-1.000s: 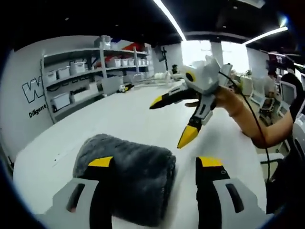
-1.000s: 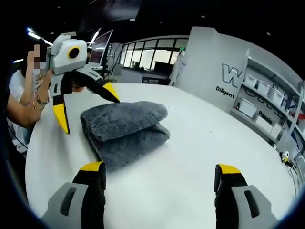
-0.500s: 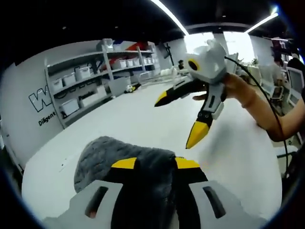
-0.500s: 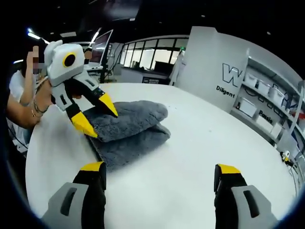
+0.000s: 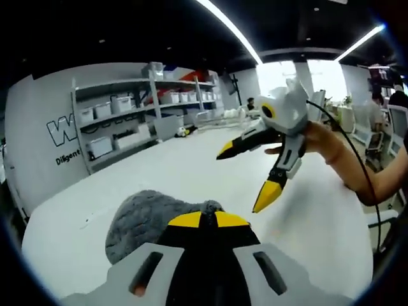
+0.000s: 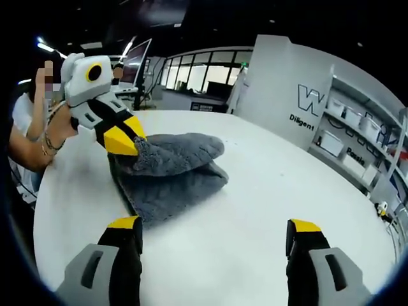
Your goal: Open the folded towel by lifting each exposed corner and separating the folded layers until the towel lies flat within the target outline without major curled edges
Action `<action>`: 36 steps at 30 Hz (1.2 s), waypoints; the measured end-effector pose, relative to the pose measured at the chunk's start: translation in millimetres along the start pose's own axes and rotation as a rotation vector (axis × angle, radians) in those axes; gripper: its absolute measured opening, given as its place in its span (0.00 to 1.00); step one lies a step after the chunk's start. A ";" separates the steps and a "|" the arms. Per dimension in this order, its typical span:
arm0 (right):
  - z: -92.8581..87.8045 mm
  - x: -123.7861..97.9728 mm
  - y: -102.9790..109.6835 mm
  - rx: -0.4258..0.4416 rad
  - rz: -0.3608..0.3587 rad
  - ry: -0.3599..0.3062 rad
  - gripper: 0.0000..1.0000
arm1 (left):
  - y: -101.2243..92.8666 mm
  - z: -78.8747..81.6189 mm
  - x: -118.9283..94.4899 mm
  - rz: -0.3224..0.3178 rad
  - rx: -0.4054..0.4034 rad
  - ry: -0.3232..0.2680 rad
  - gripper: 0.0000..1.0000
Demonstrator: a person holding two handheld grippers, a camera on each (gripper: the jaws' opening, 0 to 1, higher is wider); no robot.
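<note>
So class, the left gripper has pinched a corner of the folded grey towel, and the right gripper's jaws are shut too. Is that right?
Not quite. The left gripper is shut on the upper layer of the grey towel, but the right gripper is open: the right gripper view shows its jaws standing wide apart above the white table, holding nothing.

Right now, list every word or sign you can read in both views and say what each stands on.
"W": large dark letter, cut off by the shelving, on the grey wall.
"Diligent": small dark word below it on the same wall; in the left gripper view it is partly hidden.
Labels on the shelf bins: too small to read.
</note>
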State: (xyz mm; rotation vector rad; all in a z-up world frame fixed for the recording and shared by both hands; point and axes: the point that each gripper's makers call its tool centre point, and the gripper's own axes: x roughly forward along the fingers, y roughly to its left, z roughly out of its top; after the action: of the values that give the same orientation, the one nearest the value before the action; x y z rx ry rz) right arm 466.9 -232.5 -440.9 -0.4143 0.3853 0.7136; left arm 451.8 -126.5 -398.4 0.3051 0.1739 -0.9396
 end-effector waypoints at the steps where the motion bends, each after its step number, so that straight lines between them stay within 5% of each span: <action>1: -0.3 -0.1 0.4 -0.001 0.000 0.002 0.95 | 1.6 0.3 -1.5 0.005 -0.008 0.001 0.04; 8: -2.2 0.5 -0.1 -0.002 -0.001 0.010 0.95 | 23.9 13.3 -29.8 0.088 -0.022 -0.047 0.04; 16: -3.1 2.5 1.4 -0.008 0.006 0.018 0.95 | 44.7 10.7 -61.6 0.167 -0.019 -0.058 0.04; 36: -7.0 6.9 -5.7 -0.022 0.004 0.044 0.95 | 97.2 -55.3 -132.2 0.352 -0.060 0.038 0.04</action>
State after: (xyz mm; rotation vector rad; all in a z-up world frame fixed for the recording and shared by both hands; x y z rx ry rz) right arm 474.3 -236.0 -448.7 -0.4507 0.4205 0.7144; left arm 453.3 46.7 -396.2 0.2874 0.1764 -0.5792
